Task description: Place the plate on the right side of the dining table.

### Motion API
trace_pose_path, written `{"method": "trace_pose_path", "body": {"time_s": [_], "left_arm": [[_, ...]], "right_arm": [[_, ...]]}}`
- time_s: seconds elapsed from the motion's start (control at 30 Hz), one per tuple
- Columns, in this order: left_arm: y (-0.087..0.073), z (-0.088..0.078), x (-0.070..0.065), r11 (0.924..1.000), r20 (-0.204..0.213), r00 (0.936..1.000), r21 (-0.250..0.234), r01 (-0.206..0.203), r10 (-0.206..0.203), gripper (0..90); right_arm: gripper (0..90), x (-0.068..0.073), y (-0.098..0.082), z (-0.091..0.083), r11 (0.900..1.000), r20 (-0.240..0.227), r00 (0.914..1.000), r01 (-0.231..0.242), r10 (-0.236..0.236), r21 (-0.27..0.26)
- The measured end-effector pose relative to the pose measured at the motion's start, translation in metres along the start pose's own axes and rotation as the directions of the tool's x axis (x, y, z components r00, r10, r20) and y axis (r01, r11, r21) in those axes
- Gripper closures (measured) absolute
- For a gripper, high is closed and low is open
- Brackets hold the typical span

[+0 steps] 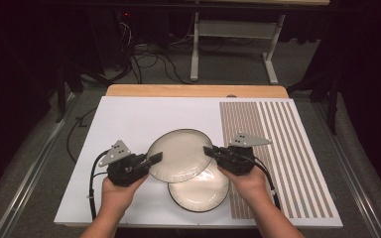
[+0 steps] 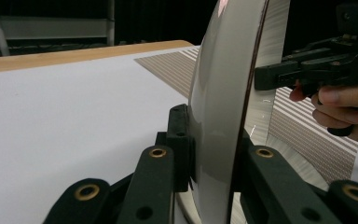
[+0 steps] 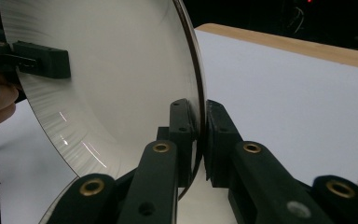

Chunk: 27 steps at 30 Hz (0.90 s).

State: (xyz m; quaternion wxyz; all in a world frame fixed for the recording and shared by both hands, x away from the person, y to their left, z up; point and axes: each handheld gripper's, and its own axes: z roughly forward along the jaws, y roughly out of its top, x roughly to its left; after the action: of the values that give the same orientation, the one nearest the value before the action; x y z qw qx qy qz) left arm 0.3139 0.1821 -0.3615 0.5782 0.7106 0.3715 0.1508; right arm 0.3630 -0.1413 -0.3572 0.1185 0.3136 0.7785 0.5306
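Note:
A white plate with a dark rim [image 1: 178, 154] hangs tilted a little above the table, held between both grippers. My left gripper [image 1: 155, 158] is shut on its left rim, and in the left gripper view the jaws [image 2: 214, 149] clamp the plate's edge [image 2: 219, 93]. My right gripper [image 1: 209, 151] is shut on the opposite rim; the right gripper view shows its pads [image 3: 182, 135] pinching the plate [image 3: 121, 70]. A second, matching plate [image 1: 201, 196] lies flat on the mat, partly under the lifted one.
A white mat [image 1: 129, 119] covers the wooden table [image 1: 193, 90], with a brown striped panel [image 1: 278, 148] along its right side. Beyond the far edge are a white table frame [image 1: 233, 29] and cables [image 1: 149, 62] on the floor.

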Motion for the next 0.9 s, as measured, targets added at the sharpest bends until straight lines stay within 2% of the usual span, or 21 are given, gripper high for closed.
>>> {"method": "trace_pose_path", "body": {"time_s": [0.17,0.2,0.23,0.3,0.37,0.43,0.5,0.53,0.6,0.63,0.67,0.7,0.73,0.83,0.9], "left_arm": [[0.016,0.019,-0.009,0.9994,0.024,0.9992,0.015,-0.032,0.031,78.6],[0.021,0.028,-0.013,0.999,0.034,0.9986,0.019,-0.041,0.041,78.6],[0.021,0.028,-0.013,0.999,0.034,0.9986,0.019,-0.041,0.041,78.6],[0.026,0.037,-0.017,0.9987,0.045,0.998,0.023,-0.046,0.045,78.5],[0.03,0.046,-0.02,0.9982,0.06,0.9969,0.026,-0.053,0.052,78.5],[0.035,0.062,-0.026,0.9978,0.082,0.9951,0.032,-0.058,0.055,78.5],[0.036,0.065,-0.027,0.9977,0.089,0.9946,0.037,-0.056,0.053,78.5],[0.037,0.072,-0.029,0.9977,0.103,0.9935,0.042,-0.053,0.049,78.5],[0.039,0.087,-0.034,0.9972,0.132,0.9901,0.051,-0.055,0.047,78.5],[0.039,0.087,-0.034,0.9972,0.132,0.9901,0.051,-0.055,0.047,78.4],[0.04,0.099,-0.037,0.9972,0.149,0.988,0.056,-0.049,0.04,78.4],[0.04,0.104,-0.038,0.9972,0.158,0.9867,0.06,-0.045,0.035,78.3],[0.04,0.104,-0.038,0.9972,0.158,0.9867,0.06,-0.045,0.035,78.3],[0.041,0.126,-0.044,0.9964,0.187,0.9823,0.078,-0.032,0.017,78.0],[0.041,0.131,-0.045,0.996,0.193,0.9811,0.084,-0.03,0.013,77.8]], "right_arm": [[85.5,-0.013,0.002,-0.021,1.0,0.04,0.9992,-0.005,0.006,-0.024],[85.5,-0.017,0.002,-0.028,0.999,0.054,0.9984,-0.013,0.015,-0.029],[85.5,-0.017,0.002,-0.028,0.999,0.054,0.9984,-0.013,0.015,-0.029],[85.4,-0.025,0.001,-0.039,0.999,0.077,0.9968,-0.016,0.019,-0.036],[85.4,-0.028,0.001,-0.043,0.999,0.084,0.9963,-0.016,0.019,-0.04],[85.3,-0.036,-0.001,-0.055,0.999,0.109,0.9935,-0.026,0.031,-0.042],[85.3,-0.041,-0.003,-0.063,0.998,0.124,0.9915,-0.035,0.04,-0.043],[85.3,-0.041,-0.003,-0.063,0.998,0.124,0.9915,-0.035,0.04,-0.043],[85.4,-0.05,-0.008,-0.076,0.998,0.149,0.9873,-0.051,0.056,-0.041],[85.4,-0.05,-0.008,-0.076,0.998,0.149,0.9873,-0.051,0.056,-0.041],[85.5,-0.056,-0.011,-0.085,0.997,0.168,0.9834,-0.062,0.068,-0.041],[85.4,-0.057,-0.012,-0.087,0.997,0.172,0.9825,-0.065,0.071,-0.04],[85.5,-0.061,-0.014,-0.091,0.997,0.178,0.9813,-0.069,0.074,-0.037],[85.7,-0.07,-0.019,-0.102,0.995,0.196,0.9761,-0.087,0.093,-0.038],[85.7,-0.073,-0.02,-0.105,0.995,0.201,0.9748,-0.092,0.097,-0.036]]}}
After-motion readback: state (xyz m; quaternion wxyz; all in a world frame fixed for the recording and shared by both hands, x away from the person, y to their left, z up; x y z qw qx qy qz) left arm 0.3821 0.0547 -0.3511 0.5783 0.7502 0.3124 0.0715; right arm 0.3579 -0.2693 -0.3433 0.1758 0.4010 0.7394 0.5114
